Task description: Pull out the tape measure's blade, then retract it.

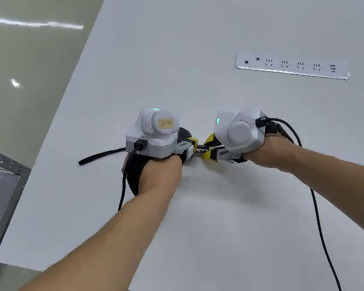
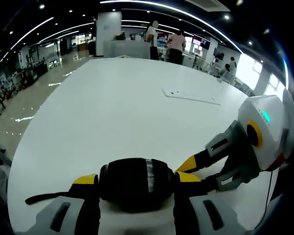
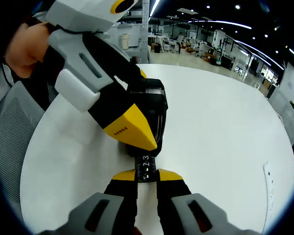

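Left tongs (image 1: 192, 145), right tongs (image 1: 207, 150) both clamped, tips facing, nearly touching; forearms (image 1: 139, 224) converge.

Readable marks: one number, on the blade.
The black blade (image 3: 145, 165) of the tape measure (image 3: 148, 110), pinched between the right gripper's (image 3: 146, 176) tips, reads "23" in white; lettering on the left gripper's (image 2: 137, 178) yellow fingertip (image 3: 130, 128) is illegible.

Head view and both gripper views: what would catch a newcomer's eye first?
Two grippers meet tip to tip mid-table: the left gripper clamps the black tape measure, and the right gripper pinches a short stretch of blade just outside the case. A white power strip lies farther back on the white table.
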`<state>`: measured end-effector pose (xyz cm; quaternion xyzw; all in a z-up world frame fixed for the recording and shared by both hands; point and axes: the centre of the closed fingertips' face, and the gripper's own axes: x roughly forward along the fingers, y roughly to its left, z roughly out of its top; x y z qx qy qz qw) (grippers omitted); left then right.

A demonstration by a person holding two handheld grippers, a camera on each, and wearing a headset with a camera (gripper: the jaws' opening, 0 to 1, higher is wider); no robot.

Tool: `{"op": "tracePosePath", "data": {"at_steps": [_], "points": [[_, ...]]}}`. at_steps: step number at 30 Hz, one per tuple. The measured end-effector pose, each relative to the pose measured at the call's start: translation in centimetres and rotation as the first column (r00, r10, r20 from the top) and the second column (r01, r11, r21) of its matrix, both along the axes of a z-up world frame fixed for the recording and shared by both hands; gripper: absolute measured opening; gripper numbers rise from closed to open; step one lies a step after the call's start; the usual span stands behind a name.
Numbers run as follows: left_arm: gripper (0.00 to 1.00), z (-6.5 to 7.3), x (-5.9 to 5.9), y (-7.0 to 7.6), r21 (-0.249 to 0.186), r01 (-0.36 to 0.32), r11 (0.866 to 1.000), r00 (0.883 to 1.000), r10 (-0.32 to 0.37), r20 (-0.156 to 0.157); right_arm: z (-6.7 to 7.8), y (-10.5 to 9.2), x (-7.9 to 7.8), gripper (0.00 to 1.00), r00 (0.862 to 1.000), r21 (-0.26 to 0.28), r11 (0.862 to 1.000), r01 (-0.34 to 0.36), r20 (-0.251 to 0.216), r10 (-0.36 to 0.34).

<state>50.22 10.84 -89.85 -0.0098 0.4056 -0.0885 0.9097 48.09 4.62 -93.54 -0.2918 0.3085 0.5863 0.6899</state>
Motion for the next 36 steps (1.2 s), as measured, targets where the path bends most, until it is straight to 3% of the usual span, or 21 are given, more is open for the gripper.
{"op": "tracePosePath", "data": {"at_steps": [36], "points": [[0.56, 0.10, -0.16, -0.02, -0.007, -0.002, 1.000, 1.000, 0.003, 0.006, -0.09, 0.96, 0.00, 0.14, 1.000, 0.002, 1.000, -0.022, -0.008, 0.022]]}}
